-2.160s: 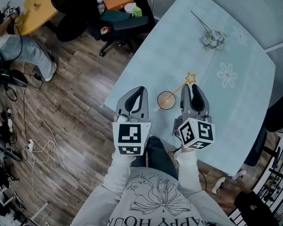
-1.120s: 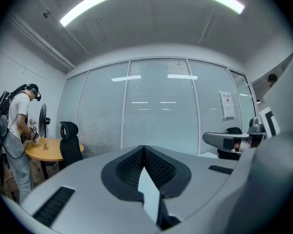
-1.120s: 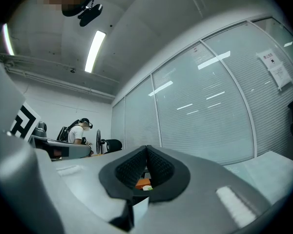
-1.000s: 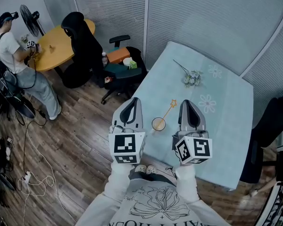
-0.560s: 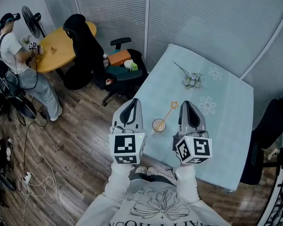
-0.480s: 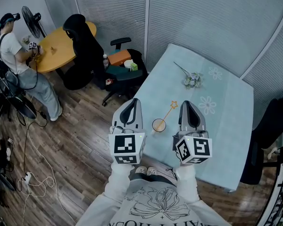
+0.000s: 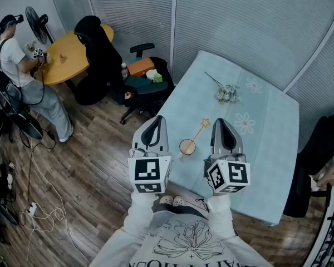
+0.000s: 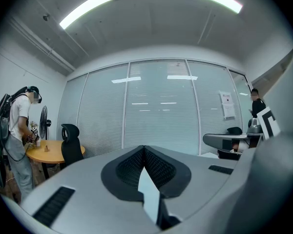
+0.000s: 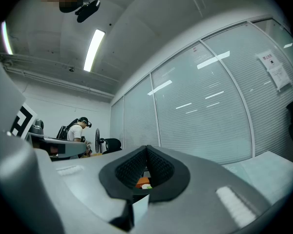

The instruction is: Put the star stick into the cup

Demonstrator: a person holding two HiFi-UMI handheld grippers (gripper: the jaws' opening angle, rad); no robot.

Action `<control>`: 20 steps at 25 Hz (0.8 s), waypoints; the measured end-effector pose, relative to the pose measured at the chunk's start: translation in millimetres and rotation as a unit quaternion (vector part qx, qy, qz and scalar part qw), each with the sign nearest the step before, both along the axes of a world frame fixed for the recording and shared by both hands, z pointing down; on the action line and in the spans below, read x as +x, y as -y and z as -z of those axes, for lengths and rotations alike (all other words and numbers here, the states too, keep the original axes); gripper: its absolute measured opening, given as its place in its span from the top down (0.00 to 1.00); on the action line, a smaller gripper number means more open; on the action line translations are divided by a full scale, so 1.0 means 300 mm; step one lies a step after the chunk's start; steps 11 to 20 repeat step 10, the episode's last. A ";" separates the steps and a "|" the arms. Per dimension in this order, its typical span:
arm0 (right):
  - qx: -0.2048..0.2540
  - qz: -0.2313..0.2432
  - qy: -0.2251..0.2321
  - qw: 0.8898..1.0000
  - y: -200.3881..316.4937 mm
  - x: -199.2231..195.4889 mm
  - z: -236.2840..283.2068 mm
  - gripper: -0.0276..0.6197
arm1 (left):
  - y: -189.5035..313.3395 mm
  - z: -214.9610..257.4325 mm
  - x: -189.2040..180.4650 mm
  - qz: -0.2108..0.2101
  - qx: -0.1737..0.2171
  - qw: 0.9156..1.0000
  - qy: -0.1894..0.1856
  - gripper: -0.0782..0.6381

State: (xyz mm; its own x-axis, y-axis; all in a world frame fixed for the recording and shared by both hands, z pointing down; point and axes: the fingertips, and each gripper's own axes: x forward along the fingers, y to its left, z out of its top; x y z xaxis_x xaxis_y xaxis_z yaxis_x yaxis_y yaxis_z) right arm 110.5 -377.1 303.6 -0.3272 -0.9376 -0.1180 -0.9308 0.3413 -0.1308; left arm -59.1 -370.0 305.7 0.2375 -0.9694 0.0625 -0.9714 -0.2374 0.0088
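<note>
A small clear cup (image 7: 187,147) stands near the front left edge of the pale blue table (image 7: 267,149). The orange star stick (image 7: 199,130) leans in the cup, its star up and to the right. Both grippers are held level above the table's near edge, one on each side of the cup. The left gripper (image 7: 158,119) is shut and holds nothing; in the left gripper view (image 8: 144,148) its jaws meet at the tip. The right gripper (image 7: 220,121) is also shut and empty, and its jaws meet in the right gripper view (image 9: 146,148).
A flower sprig (image 7: 227,92) lies at the table's far end. An office chair (image 7: 142,79) with orange and green things stands left of the table, and a dark chair (image 7: 317,149) on its right. A person (image 7: 14,60) stands at a round wooden table (image 7: 67,52). Cables (image 7: 39,204) lie on the floor.
The head view has lifted from a close look at the table to a wider one of the room. Over the last second both grippers and the stick in the cup stay put.
</note>
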 end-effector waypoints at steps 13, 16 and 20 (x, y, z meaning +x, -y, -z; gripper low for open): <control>-0.002 0.000 -0.002 1.000 -0.004 -0.009 -0.002 0.94 | -0.005 -0.010 -0.004 -0.003 -0.005 1.000 0.000 0.88; -0.002 0.000 -0.002 1.000 -0.004 -0.009 -0.002 0.94 | -0.005 -0.010 -0.004 -0.003 -0.005 1.000 0.000 0.88; -0.002 0.000 -0.002 1.000 -0.004 -0.009 -0.002 0.94 | -0.005 -0.010 -0.004 -0.003 -0.005 1.000 0.000 0.88</control>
